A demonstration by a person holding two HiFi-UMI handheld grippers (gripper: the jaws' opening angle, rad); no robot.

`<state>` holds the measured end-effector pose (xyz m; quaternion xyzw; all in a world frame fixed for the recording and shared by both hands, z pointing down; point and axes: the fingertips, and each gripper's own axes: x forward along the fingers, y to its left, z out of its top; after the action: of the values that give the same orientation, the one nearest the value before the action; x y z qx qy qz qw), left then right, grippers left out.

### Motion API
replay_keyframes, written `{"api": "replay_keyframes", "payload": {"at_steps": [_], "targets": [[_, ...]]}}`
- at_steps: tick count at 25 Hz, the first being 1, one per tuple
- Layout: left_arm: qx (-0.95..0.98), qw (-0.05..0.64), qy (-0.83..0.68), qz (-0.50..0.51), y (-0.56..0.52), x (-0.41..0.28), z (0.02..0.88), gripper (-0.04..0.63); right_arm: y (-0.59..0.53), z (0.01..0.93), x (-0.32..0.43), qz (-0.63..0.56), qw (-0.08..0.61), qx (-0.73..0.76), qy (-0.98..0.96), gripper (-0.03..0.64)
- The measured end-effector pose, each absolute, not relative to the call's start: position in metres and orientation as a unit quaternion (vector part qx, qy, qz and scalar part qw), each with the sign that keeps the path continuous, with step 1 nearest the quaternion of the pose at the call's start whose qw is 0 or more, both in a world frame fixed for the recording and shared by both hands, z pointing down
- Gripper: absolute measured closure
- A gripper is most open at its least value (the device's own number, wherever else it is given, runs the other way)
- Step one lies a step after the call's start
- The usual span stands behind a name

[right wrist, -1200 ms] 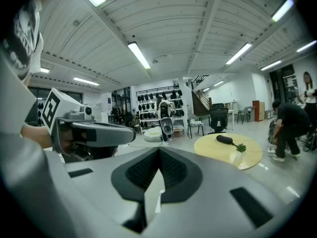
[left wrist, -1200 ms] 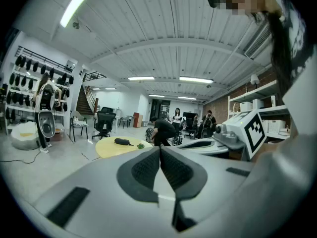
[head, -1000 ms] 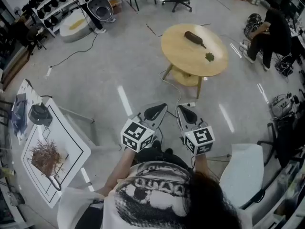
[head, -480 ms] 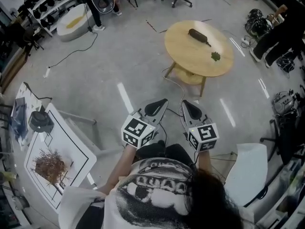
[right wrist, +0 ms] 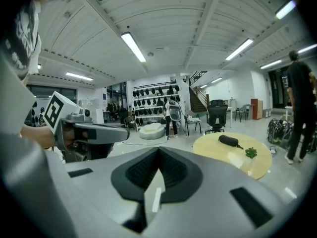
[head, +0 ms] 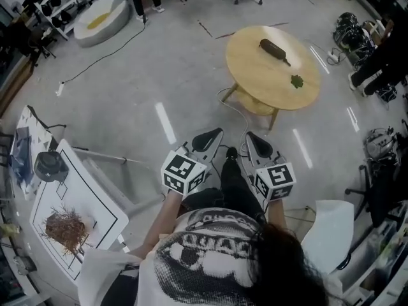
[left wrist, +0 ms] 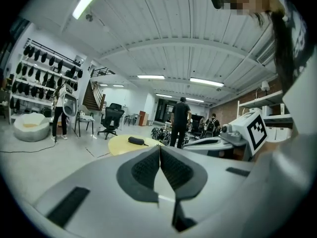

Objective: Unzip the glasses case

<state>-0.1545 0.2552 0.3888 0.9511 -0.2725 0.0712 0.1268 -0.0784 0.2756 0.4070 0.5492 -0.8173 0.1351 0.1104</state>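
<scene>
A dark oblong glasses case (head: pixel 275 48) lies on the far part of a round wooden table (head: pixel 255 69), well ahead of both grippers. It also shows small in the left gripper view as the case (left wrist: pixel 136 141) and in the right gripper view as the case (right wrist: pixel 229 141). My left gripper (head: pixel 217 132) and right gripper (head: pixel 251 136) are held side by side above the floor, short of the table. Both are shut with nothing between the jaws, as on the left gripper (left wrist: pixel 159 150) and the right gripper (right wrist: pixel 158 152).
A small green plant piece (head: pixel 297 80) lies on the table right of the case. A white board (head: pixel 70 190) with a brown tangle and a black object stands at the left. A white chair (head: pixel 328 225) is at my right, and people stand at the far right.
Both grippers and I have moved forward toward the round table, which now sits closer and more to the right in the head view. The jaws stay shut.
</scene>
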Motion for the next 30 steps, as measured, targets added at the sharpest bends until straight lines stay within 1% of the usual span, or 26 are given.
{"api": "replay_keyframes", "payload": {"at_steps": [5,10,18,24,30], "targets": [[0.944,0.131,-0.293,0.074,0.207,-0.151,0.399,0.583,0.218,0.42,-0.067,0.145,0.104,0.534,-0.826,0.62],[0.937,0.132,-0.314,0.081,0.132,-0.136,0.405,0.583,0.136,0.421,-0.042,0.153,0.093,0.524,-0.833,0.618],[0.934,0.126,-0.327,0.069,0.023,-0.083,0.387,0.583,0.024,0.417,0.013,0.162,0.107,0.506,-0.84,0.619],[0.924,0.134,-0.349,0.078,-0.018,-0.077,0.399,0.583,-0.028,0.427,0.017,0.165,0.11,0.483,-0.853,0.619],[0.918,0.142,-0.36,0.089,-0.038,-0.081,0.407,0.583,-0.045,0.436,0.01,0.178,0.1,0.471,-0.858,0.618]]}}
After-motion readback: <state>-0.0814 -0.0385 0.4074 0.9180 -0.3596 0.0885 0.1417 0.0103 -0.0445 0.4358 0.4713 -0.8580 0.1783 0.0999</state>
